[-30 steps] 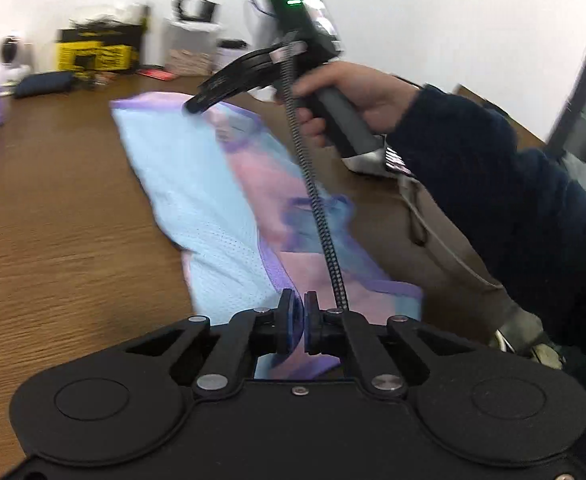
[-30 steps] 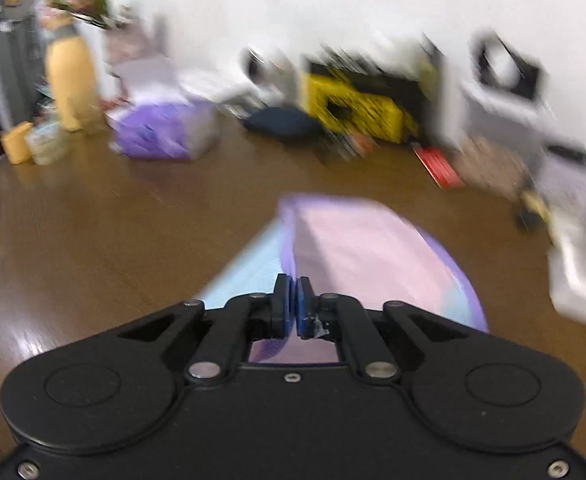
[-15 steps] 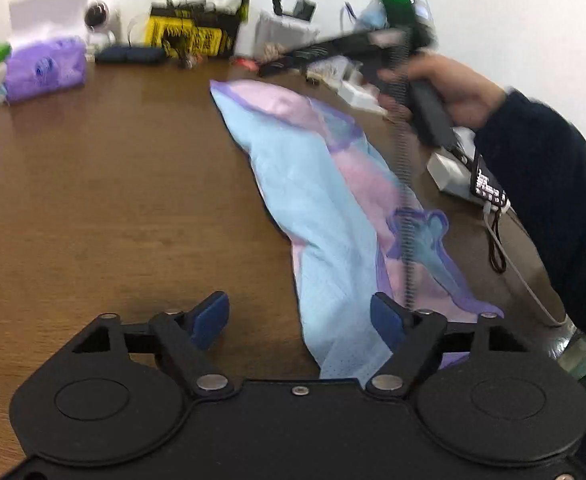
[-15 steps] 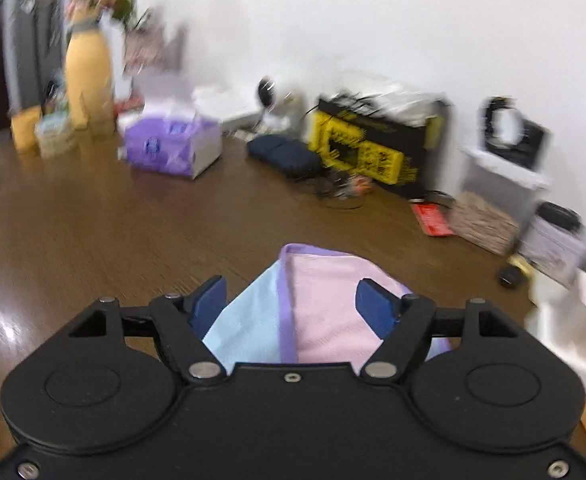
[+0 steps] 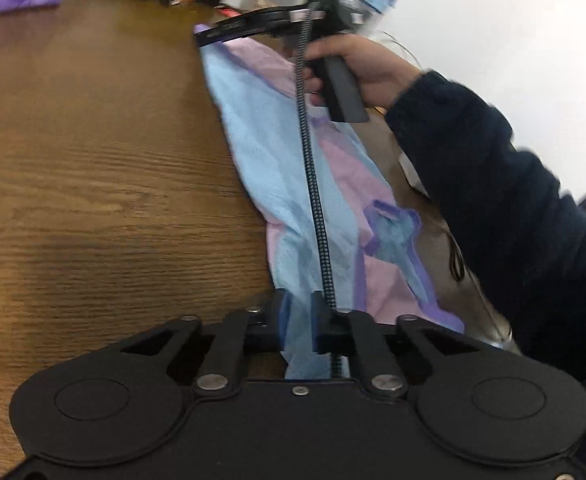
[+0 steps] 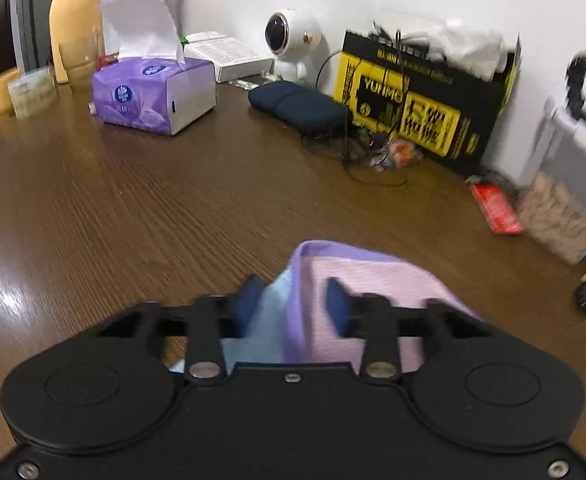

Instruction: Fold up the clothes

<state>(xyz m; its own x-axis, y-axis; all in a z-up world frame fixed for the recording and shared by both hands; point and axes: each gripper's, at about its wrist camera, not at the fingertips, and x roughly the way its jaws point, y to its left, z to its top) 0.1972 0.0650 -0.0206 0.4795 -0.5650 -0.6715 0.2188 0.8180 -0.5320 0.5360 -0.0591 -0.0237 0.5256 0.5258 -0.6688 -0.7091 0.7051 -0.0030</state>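
A light blue and pink garment with purple trim (image 5: 293,168) lies folded in a long strip on the brown wooden table (image 5: 93,160). My left gripper (image 5: 297,322) sits at its near end, jaws narrowly apart with the blue fabric between them. My right gripper (image 6: 293,300) is at the far end (image 6: 349,268), jaws partly open around the purple-edged corner. The right gripper also shows in the left wrist view (image 5: 253,26), held by a hand, with its braided cable (image 5: 313,184) hanging over the cloth.
Along the far wall stand a purple tissue box (image 6: 153,88), a white robot-shaped camera (image 6: 293,40), a dark pouch (image 6: 301,106), a yellow-black box (image 6: 425,108), a red item (image 6: 497,208) and a yellow vase (image 6: 73,28).
Both grippers were shut a second ago, opened wide half a second ago, and have now narrowed around the two ends of the garment. The left gripper has moved over the near end.
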